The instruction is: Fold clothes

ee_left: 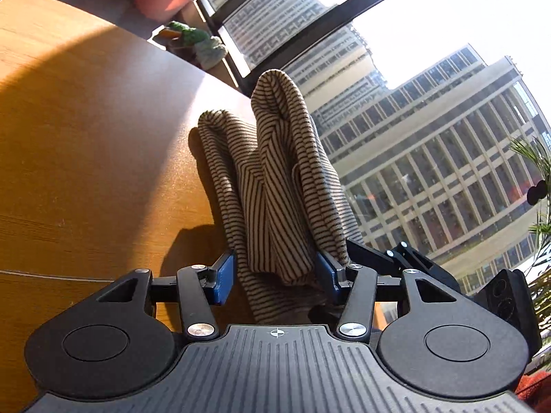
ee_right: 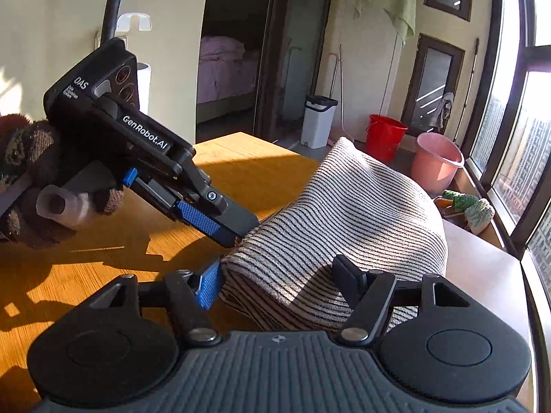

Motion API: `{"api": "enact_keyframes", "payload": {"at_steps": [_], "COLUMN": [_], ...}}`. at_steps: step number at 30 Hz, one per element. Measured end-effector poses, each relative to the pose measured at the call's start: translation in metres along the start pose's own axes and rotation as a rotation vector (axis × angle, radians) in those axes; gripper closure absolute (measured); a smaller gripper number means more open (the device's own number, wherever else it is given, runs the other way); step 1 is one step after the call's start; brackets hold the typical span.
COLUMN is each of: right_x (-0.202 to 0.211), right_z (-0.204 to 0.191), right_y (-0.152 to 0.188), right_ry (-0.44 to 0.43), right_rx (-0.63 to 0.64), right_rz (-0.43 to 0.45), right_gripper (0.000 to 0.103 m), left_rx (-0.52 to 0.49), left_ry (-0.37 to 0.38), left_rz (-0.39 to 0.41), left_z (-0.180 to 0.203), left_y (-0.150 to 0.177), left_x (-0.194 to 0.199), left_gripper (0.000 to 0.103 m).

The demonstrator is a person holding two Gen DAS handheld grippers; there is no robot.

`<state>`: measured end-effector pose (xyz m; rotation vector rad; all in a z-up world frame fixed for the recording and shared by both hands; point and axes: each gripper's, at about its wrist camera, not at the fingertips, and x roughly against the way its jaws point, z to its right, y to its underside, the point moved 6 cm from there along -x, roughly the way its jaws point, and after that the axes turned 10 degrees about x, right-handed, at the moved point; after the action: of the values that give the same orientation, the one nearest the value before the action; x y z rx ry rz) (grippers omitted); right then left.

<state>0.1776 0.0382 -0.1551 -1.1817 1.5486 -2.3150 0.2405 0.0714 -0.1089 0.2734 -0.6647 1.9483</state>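
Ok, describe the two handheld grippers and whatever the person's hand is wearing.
Both grippers are matte black with ribbed housings, silver screws and blue textured finger pads. The left gripper carries white "GenRobot.AI" and "DAS" lettering. The hand holding it wears a fuzzy dark brown glove.

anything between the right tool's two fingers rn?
Yes: the folded striped garment fills the gap between the right tool fingers, lying on the wooden table. Right wrist view shows it.

Sunlit wooden table (ee_right: 103,275), striped garment (ee_right: 361,213) on it
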Motion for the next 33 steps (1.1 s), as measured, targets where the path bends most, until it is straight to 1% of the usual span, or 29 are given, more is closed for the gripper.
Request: {"api": "enact_keyframes", "payload": {"at_steps": [1, 2, 3, 4, 5, 8, 11, 13, 14, 15, 16, 19, 20, 21, 22, 23, 24, 30, 31, 33], "right_x": [0.004, 0.009, 0.012, 0.014, 0.014, 0.018, 0.02, 0.018, 0.014, 0.004, -0.006, -0.033, -0.034, -0.034, -0.032, -0.028, -0.024, -0.011, -0.01, -0.011], "right_z": [0.012, 0.035, 0.045, 0.058, 0.071, 0.095, 0.097, 0.09, 0.086, 0.081, 0.077, 0.066, 0.065, 0.065, 0.065, 0.063, 0.061, 0.032, 0.027, 0.014], "right_y": [-0.003, -0.006, -0.007, -0.005, -0.002, 0.007, -0.004, -0.014, -0.016, -0.013, -0.009, 0.009, 0.013, 0.017, 0.018, 0.018, 0.017, 0.012, 0.01, 0.005], "right_ry": [-0.034, -0.052, -0.042, -0.011, 0.017, -0.062, -0.191, -0.259, -0.287, -0.323, -0.334, -0.31, -0.317, -0.325, -0.322, -0.301, -0.279, -0.154, -0.134, -0.093], "right_rx": [-0.095, -0.202, -0.245, -0.284, -0.333, -0.568, -0.671, -0.673, -0.679, -0.688, -0.687, -0.667, -0.684, -0.702, -0.698, -0.651, -0.603, -0.31, -0.263, -0.17], "right_rz": [0.02, 0.051, 0.06, 0.061, 0.054, 0.082, 0.159, 0.178, 0.172, 0.138, 0.099, -0.017, -0.015, -0.011, -0.006, -0.003, 0.0, -0.003, -0.002, 0.001], "right_gripper": [0.045, 0.056, 0.062, 0.073, 0.089, 0.095, 0.095, 0.095, 0.095, 0.095, 0.095, 0.095, 0.097, 0.097, 0.097, 0.097, 0.097, 0.095, 0.093, 0.088], "left_rx": [0.006, 0.011, 0.017, 0.022, 0.024, 0.005, -0.019, -0.033, -0.04, -0.046, -0.054, -0.065, -0.074, -0.087, -0.103, -0.123, -0.13, -0.117, -0.121, -0.135], "left_ry": [0.002, 0.006, 0.012, 0.018, 0.023, 0.032, 0.038, 0.042, 0.046, 0.049, 0.051, 0.038, 0.028, 0.017, 0.001, -0.017, -0.02, 0.018, 0.033, 0.065], "left_rz": [-0.001, -0.004, -0.008, -0.016, -0.026, -0.062, -0.079, -0.085, -0.089, -0.091, -0.09, -0.089, -0.092, -0.095, -0.091, -0.081, -0.061, 0.099, 0.12, 0.131], "left_z": [-0.001, -0.002, -0.003, -0.003, -0.002, 0.004, 0.012, 0.016, 0.018, 0.019, 0.02, 0.018, 0.017, 0.016, 0.015, 0.014, 0.015, 0.036, 0.044, 0.066], "left_y": [-0.001, -0.001, -0.001, -0.001, -0.001, 0.004, 0.003, 0.004, 0.005, 0.005, 0.006, 0.009, 0.011, 0.012, 0.013, 0.013, 0.009, -0.03, -0.039, -0.051], "left_x": [0.0, -0.001, -0.003, -0.006, -0.011, -0.027, -0.04, -0.045, -0.047, -0.049, -0.05, -0.044, -0.039, -0.033, -0.025, -0.016, -0.008, 0.04, 0.041, 0.027], "left_gripper": [0.049, 0.049, 0.049, 0.049, 0.049, 0.05, 0.05, 0.05, 0.05, 0.049, 0.049, 0.048, 0.047, 0.042, 0.039, 0.034, 0.031, 0.029, 0.029, 0.029]}}
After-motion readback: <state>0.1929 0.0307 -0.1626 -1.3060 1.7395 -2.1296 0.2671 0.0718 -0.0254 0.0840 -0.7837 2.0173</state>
